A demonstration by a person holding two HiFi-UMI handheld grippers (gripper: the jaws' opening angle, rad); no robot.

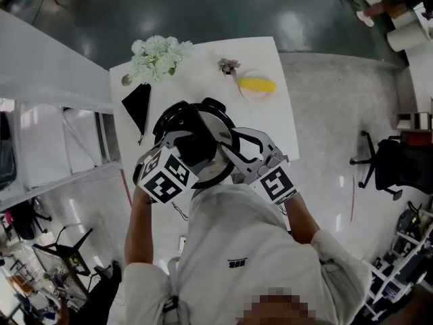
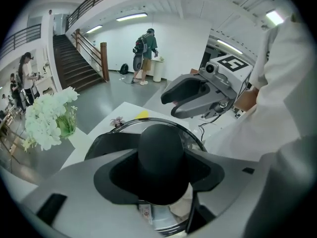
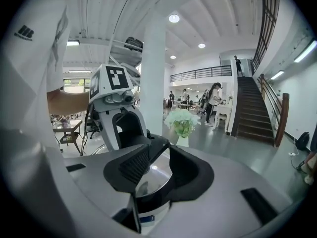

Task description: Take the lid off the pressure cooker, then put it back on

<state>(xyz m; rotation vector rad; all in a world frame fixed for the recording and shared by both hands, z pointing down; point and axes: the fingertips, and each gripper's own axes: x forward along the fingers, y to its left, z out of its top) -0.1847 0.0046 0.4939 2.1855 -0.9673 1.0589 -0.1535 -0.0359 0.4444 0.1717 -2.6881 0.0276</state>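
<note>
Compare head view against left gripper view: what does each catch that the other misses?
Head view only: black-and-white marker cube on the left claw. Left gripper view only: black round lid knob seated between that claw's jaws, dark staircase, people behind. Both: white flower bouquet, shiny steel lid, yellow oblong object.

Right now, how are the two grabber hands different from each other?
The left gripper points steeply down over the pressure cooker, while the right gripper points in from the side, nearer level. The left gripper's jaws stand either side of the black knob on its top; the right gripper's jaws stand apart round the cooker's shiny metal edge. Both are grey and black, and both are at the same cooker.
</note>
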